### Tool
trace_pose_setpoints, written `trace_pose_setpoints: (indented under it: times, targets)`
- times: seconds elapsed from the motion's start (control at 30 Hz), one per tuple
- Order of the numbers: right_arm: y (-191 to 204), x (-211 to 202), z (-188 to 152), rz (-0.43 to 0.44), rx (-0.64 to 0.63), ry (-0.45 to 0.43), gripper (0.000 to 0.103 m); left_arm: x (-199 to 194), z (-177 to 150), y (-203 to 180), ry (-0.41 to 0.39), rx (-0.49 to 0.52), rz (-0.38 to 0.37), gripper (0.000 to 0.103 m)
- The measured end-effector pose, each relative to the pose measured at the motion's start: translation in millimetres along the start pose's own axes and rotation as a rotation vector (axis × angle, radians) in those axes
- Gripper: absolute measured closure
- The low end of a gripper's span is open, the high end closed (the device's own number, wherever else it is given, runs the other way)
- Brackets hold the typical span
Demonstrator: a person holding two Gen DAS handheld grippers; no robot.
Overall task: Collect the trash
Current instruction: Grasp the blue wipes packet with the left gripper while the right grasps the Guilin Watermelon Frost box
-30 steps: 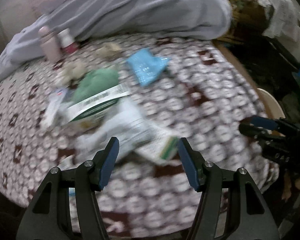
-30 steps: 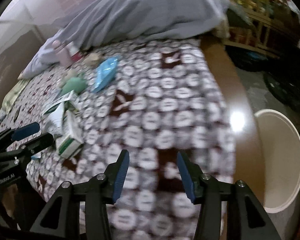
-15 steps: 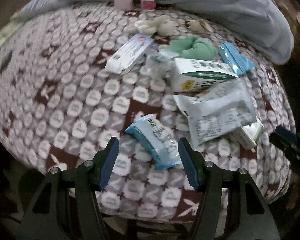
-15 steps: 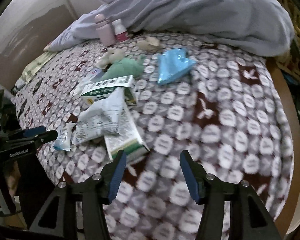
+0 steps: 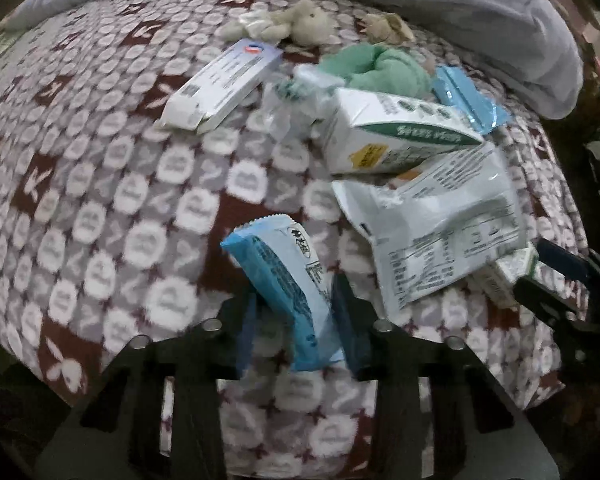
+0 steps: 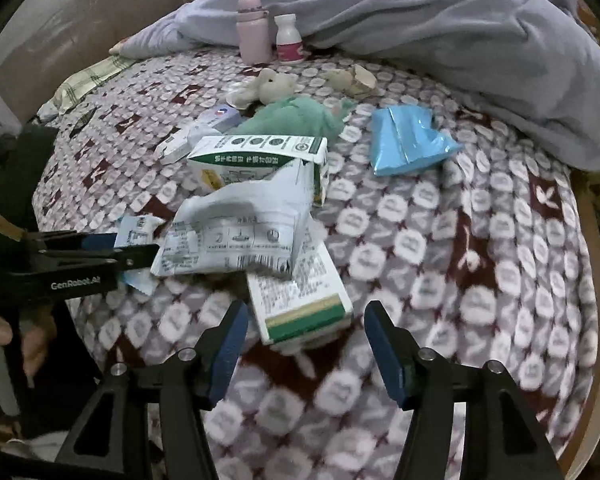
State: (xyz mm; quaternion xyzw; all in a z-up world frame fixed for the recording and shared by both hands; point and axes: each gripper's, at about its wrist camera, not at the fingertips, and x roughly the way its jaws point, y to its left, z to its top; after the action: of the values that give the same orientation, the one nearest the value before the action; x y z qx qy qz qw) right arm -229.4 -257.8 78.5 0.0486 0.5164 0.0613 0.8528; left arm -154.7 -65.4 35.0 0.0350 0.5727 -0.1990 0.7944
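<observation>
A pouch (image 6: 236, 232) lies across two cartons (image 6: 300, 300), with bottles (image 6: 254, 28) standing behind by the quilt (image 6: 440, 32).

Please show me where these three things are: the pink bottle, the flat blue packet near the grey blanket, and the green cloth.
pink bottle (image 6: 253, 30), right wrist view, on its body.
flat blue packet (image 6: 410, 144), right wrist view, on its middle.
green cloth (image 6: 290, 118), right wrist view, on its bunched middle.

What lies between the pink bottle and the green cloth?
A pale plush toy, lying on the patterned blanket between the pink bottle and the green cloth. The right wrist view shows it best.
</observation>
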Motion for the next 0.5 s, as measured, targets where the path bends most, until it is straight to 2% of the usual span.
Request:
trace_pose_setpoints:
  times: [0.07, 0.1, 0.2, 0.3, 0.5]
  targets:
    - [1.1, 8.4, 5.6, 0.003, -0.020, 0.007, 0.040, -2.4, 7.0, -1.5, -0.002, 0.009, -0.038, 0.073]
    - [2.6, 15.1, 8.2, 0.002, -0.033, 0.024, 0.040, -3.5, 9.8, -3.2, -0.003, 0.018, -0.048, 0.078]
    - [3.0, 30.4, 12.1, 0.036, -0.035, 0.038, 0.040, -3.2, 14.5, -14.9, -0.007, 0.050, -0.058, 0.079]
    - [-2.1, 33.8, 11.4, 0.021, -0.003, 0.021, 0.046, 0.7, 19.6, -27.7, -0.006, 0.069, -0.064, 0.079]
    - [-37.1, -6.0, -7.9, -0.122, 0.054, -0.049, 0.048, -11.1, 22.0, -47.0, -0.035, 0.090, -0.116, 0.080]
